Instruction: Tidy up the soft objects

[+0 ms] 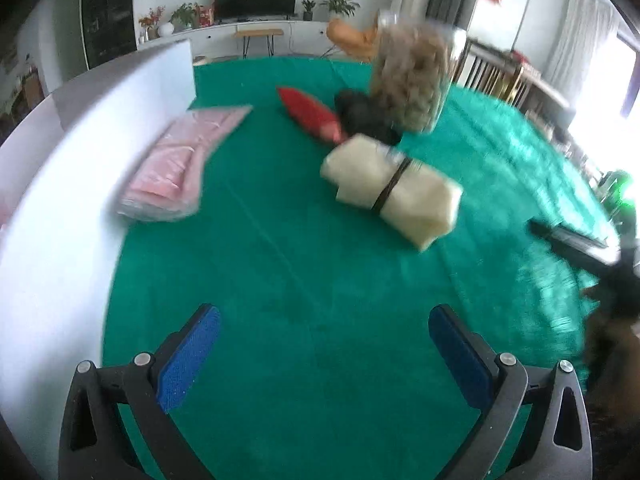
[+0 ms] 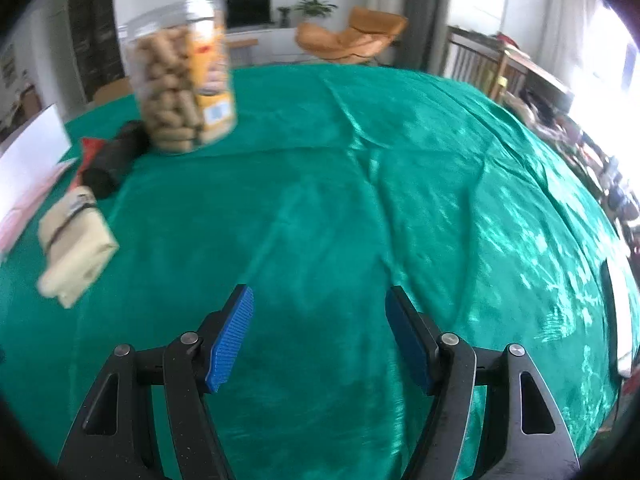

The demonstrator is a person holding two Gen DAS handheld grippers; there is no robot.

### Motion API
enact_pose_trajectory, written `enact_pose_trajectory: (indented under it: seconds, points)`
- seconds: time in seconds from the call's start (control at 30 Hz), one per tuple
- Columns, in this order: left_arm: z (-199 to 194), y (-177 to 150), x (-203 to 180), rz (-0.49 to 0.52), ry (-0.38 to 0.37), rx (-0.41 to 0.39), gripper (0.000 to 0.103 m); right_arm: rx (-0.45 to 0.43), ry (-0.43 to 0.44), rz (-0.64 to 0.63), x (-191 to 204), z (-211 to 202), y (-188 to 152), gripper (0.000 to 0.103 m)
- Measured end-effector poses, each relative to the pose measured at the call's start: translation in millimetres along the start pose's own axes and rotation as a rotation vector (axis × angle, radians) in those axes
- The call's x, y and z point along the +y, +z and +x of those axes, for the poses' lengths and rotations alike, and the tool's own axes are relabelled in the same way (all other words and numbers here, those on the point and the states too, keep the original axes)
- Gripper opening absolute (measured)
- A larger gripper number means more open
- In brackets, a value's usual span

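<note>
Four soft bundles (image 1: 390, 194), one jar (image 2: 184, 76)

cream roll (image 1: 394, 192) banded, lying flat, red pouch (image 1: 312, 116) and black bundle (image 1: 362, 114) behind

Jar (image 1: 412, 76) blurred; contents perhaps corks.

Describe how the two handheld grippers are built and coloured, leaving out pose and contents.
The left gripper and the right gripper look alike: black plastic frames with triangular cut-outs, round silver pivot bolts at the linkages, and two fingers faced with textured bright blue pads. No cables, printed markings, sleeves or the person's hands show in either wrist view.
</note>
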State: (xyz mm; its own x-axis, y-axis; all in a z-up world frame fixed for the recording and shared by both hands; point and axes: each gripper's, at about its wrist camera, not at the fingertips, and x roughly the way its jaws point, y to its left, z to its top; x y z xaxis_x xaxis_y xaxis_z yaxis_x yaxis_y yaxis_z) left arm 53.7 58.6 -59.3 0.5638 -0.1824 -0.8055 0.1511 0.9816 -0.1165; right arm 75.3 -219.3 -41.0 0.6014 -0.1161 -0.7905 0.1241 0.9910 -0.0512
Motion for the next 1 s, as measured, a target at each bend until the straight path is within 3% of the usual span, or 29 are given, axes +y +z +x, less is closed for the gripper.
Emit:
enact_pose_trajectory:
  seconds: [0.17,0.4,1.0]
  points:
    - [18.7,2.9,7.4,0.008,0.045,-0.009,0.103,0.01,0.022,0.059,-20.0,-6.7,-9.1,0.074]
    - [29.9,3.2,12.6,0.023,0.113,-0.013,0.103,0.018,0.022,0.041,-17.6,-3.0,-8.6,0.08]
    - [33.3,5.1,12.6,0.018,0.11,-0.014,0.103,0.019,0.022,0.039,-17.4,-2.9,-9.2,0.081]
